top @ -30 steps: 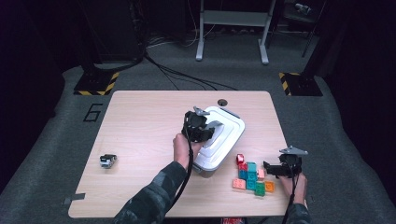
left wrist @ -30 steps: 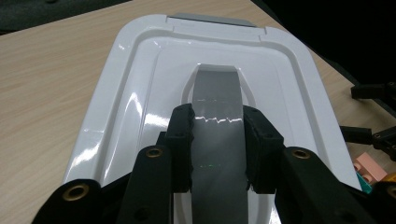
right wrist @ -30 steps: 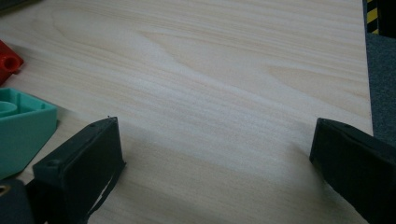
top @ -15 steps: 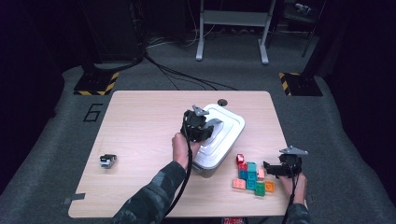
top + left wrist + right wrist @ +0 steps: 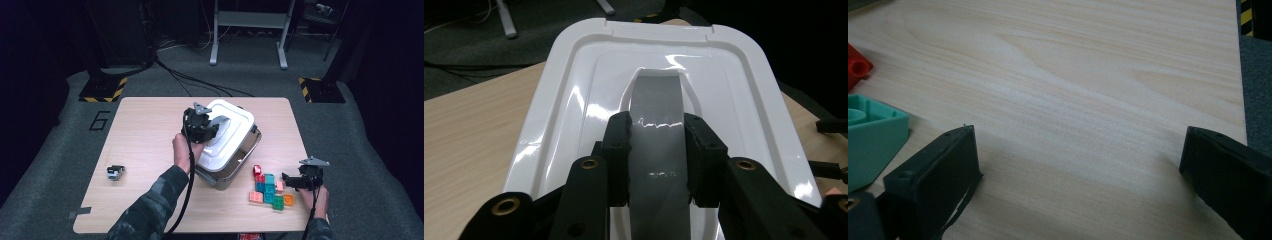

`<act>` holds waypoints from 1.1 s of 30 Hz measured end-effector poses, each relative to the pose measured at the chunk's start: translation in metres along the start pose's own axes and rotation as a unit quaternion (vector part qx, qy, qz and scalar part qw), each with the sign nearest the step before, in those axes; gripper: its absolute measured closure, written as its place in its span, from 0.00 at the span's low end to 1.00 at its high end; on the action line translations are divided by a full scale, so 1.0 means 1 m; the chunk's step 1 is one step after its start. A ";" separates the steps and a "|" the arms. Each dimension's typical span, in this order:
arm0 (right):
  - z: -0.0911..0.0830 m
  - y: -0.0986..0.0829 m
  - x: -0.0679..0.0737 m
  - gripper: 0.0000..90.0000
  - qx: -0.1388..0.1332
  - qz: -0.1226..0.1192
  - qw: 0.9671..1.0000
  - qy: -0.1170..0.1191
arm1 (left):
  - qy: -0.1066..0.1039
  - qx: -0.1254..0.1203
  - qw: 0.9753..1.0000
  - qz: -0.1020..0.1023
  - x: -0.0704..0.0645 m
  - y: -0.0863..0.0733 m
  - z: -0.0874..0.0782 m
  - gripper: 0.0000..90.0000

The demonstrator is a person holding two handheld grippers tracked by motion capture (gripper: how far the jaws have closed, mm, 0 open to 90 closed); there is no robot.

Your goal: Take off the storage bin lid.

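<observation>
A box with a glossy white lid point(image 5: 574, 115) and a grey body point(image 5: 232, 167) sits tilted near the table's middle. My left gripper point(image 5: 202, 127) is above it, shut on the lid's grey handle point(image 5: 658, 100); in the left gripper view the jaws point(image 5: 656, 145) press the handle from both sides. My right gripper point(image 5: 292, 181) rests low at the table's front right, open point(image 5: 1080, 165), with bare wood between its jaws. Just left of it lies a cluster of coloured blocks point(image 5: 270, 189); a teal block point(image 5: 870, 135) and a red block point(image 5: 855, 65) show at the left edge of the right gripper view.
A small black-and-white object point(image 5: 115, 171) lies on the wooden table point(image 5: 145, 130) at the front left. Dark floor, cables and a metal stand's legs point(image 5: 247, 37) lie beyond the far edge. The table's right edge point(image 5: 1240, 75) is close to my right gripper.
My left gripper has risen slightly and shifted left with the handle, and the box tilts a little more. The right gripper has stayed put.
</observation>
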State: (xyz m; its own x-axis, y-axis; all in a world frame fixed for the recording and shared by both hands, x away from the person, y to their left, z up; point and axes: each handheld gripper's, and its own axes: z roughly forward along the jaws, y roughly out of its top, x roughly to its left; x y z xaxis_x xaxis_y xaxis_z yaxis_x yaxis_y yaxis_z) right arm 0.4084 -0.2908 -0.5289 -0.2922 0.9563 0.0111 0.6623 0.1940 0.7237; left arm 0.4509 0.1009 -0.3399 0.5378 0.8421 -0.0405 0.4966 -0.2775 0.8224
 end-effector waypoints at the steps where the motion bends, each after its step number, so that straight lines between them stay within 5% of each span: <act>1: 0.000 0.000 0.000 0.02 -0.001 -0.001 1.000 0.000 | 0.003 -0.002 1.000 -0.001 0.002 0.000 -0.001 0.74; 22: -0.001 0.000 -0.001 0.02 0.003 -0.010 1.000 0.005 | 0.066 -0.009 0.998 -0.024 0.063 0.005 -0.018 0.74; 33: -0.001 0.000 -0.001 0.02 0.003 -0.010 1.000 0.005 | 0.123 -0.010 0.991 -0.060 0.110 -0.008 -0.019 0.74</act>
State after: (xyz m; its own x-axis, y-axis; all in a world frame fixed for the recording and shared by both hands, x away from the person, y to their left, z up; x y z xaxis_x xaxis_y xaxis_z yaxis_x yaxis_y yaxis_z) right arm 0.4080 -0.2921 -0.5286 -0.3119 0.9501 0.0039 0.6611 0.2141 0.7191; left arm 0.4931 0.2048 -0.3399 0.2919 0.9564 -0.0017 0.5320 -0.1609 0.8313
